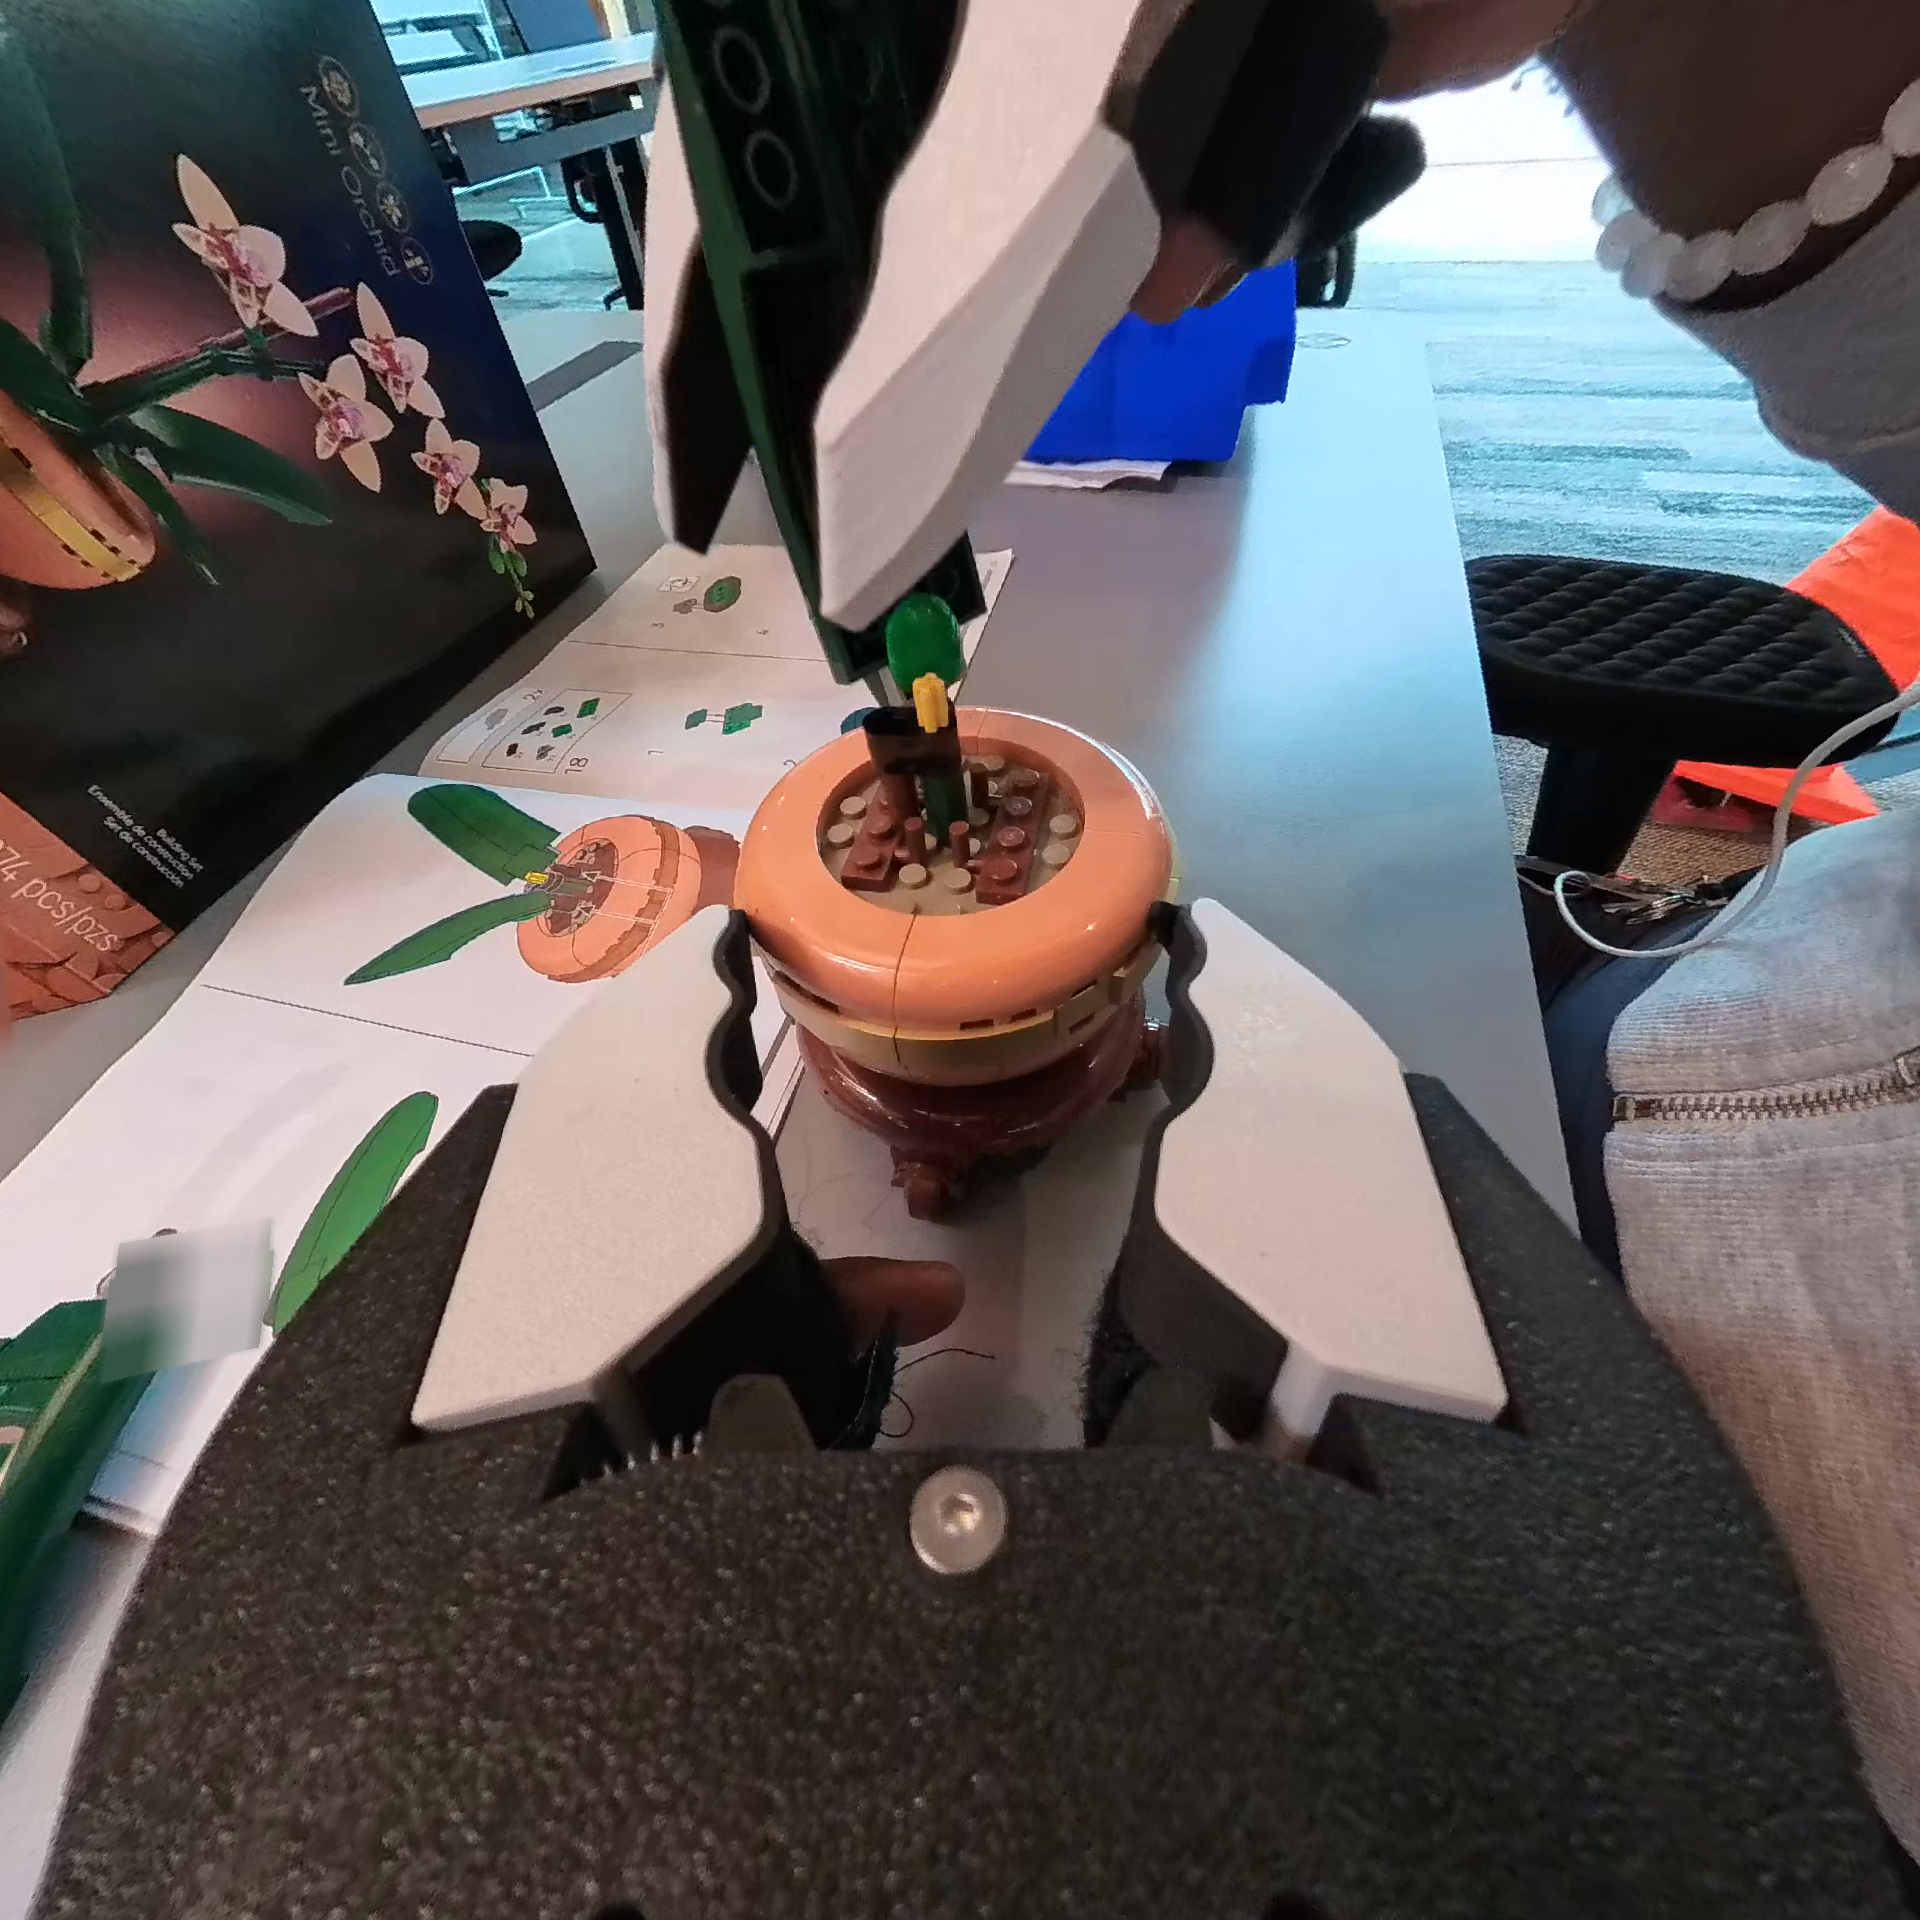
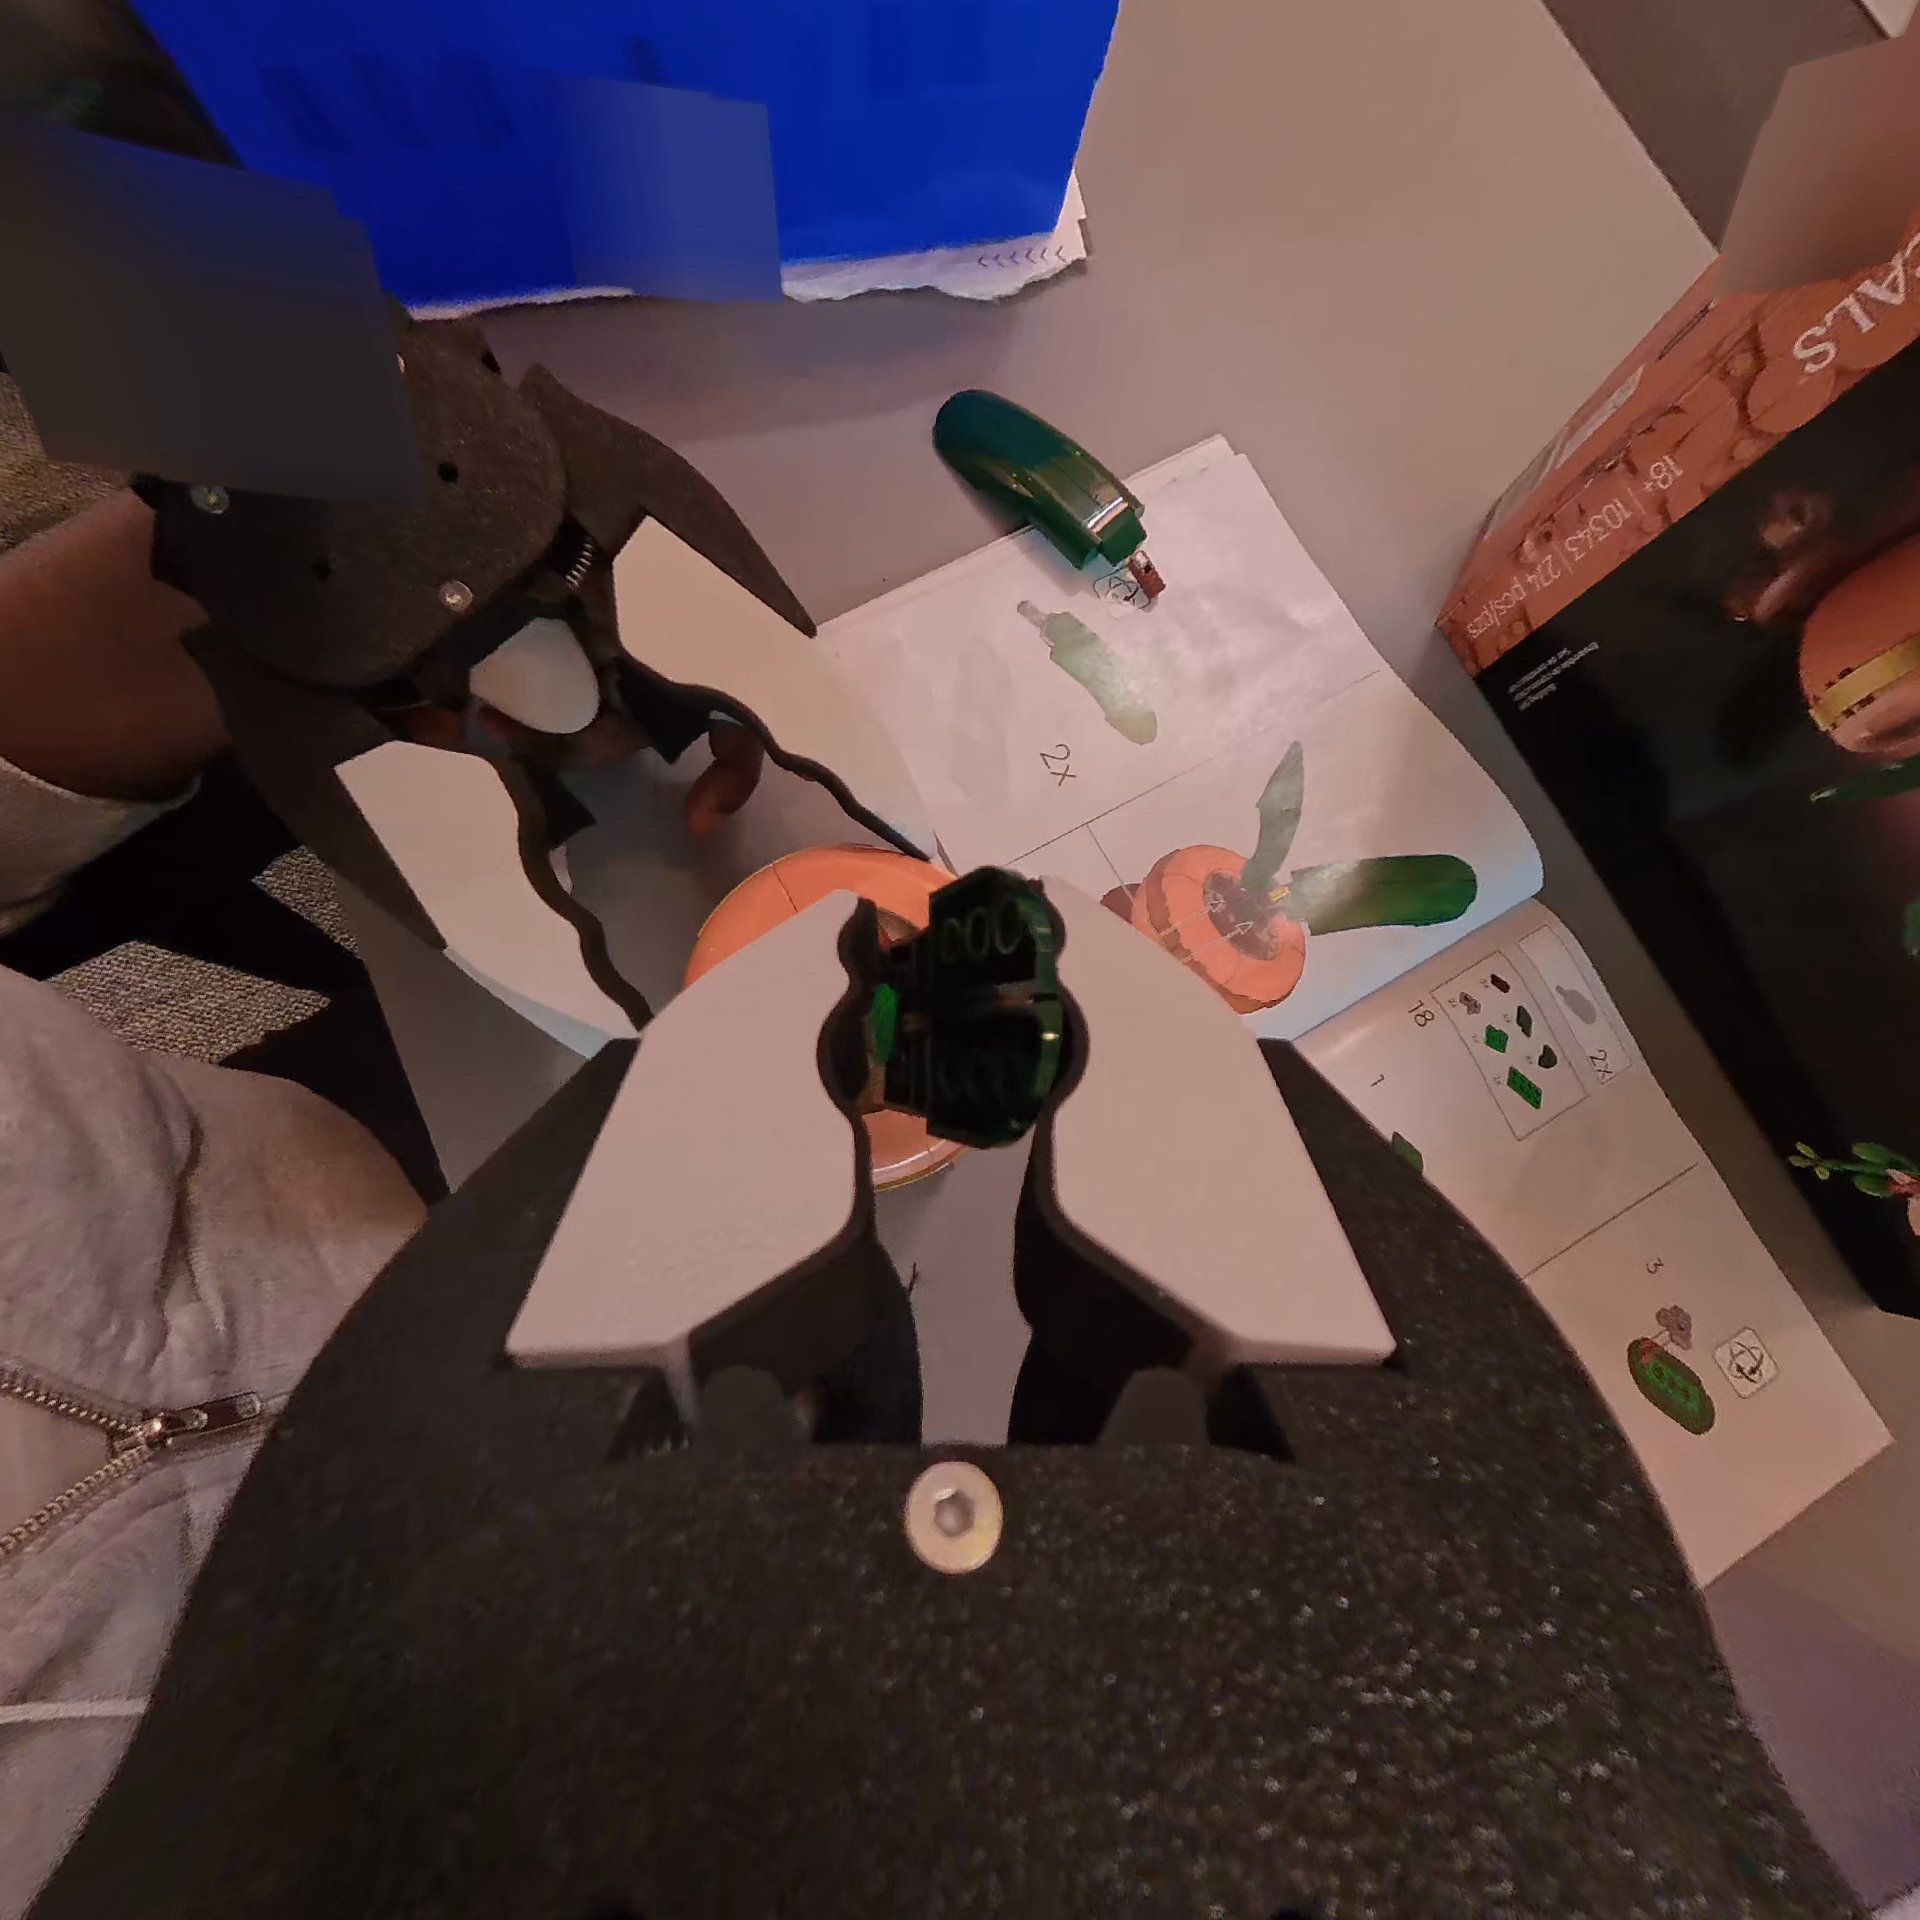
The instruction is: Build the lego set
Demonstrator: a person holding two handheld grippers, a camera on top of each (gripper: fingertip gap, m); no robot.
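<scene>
Grey table (image 1: 1299, 665): right gripper (image 1: 769, 571) with leaf (image 1: 748, 260) above pot (image 1: 935, 935).

left wrist view: bright, even daylight, white balance neutral. far floor (image 1: 1621, 416) by the top right is blown out, light seems to come from there. soft shadow under the pot (image 1: 956, 914). strong fisheye, box (image 1: 260, 468) edges and tabletop (image 1: 1247, 675) bend toward the corners. right hand-held gripper (image 1: 790, 561) near the lens is soft, motion-blurred at the top. booklet (image 1: 364, 1039) sharp in the middle, smeared at the left edge.

right wrist view: dimmer, warm pinkish cast, low contrast. leaf (image 2: 971, 1013) held close is dark and out of focus. glare washes the booklet (image 2: 1195, 727) prints. fine noise on the black foam. corners stretched.
</scene>
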